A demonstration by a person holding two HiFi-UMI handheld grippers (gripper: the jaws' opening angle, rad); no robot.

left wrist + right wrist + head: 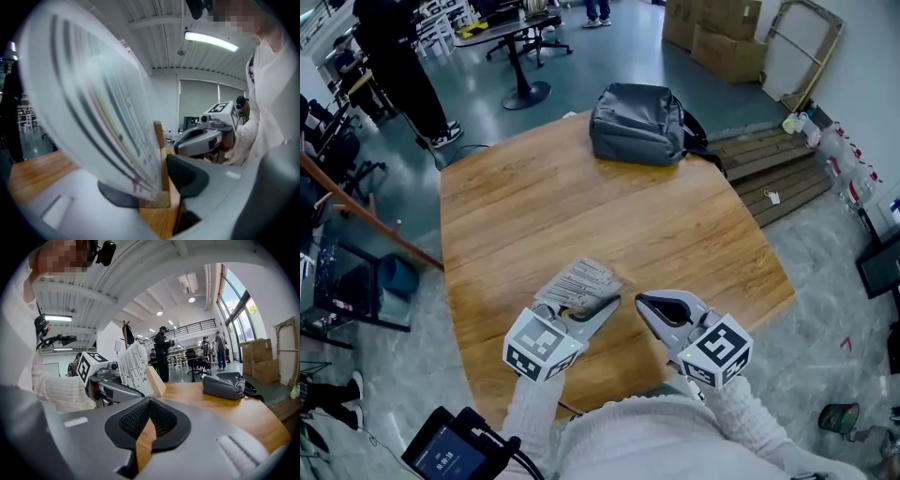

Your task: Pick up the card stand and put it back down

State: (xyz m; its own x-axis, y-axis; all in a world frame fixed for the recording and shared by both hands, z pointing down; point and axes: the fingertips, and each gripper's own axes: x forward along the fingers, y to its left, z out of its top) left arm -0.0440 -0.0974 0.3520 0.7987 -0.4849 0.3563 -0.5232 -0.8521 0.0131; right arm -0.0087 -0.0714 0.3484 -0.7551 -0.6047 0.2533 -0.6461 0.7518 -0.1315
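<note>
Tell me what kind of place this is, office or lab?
Probably an open-plan lab or workshop office, not a home: rolling chairs in the background, stacked cardboard boxes by the wall, and a wooden pallet on the floor beside the table.

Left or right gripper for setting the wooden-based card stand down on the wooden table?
Left. The left gripper is clamped on the wooden-based card stand with its printed clear panel; the right gripper is shut, empty, beside it.

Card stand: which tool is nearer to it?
Left. The left tool is clamped on the card stand at its wooden base; the right tool sits shut and empty just to its right, not touching.
</note>
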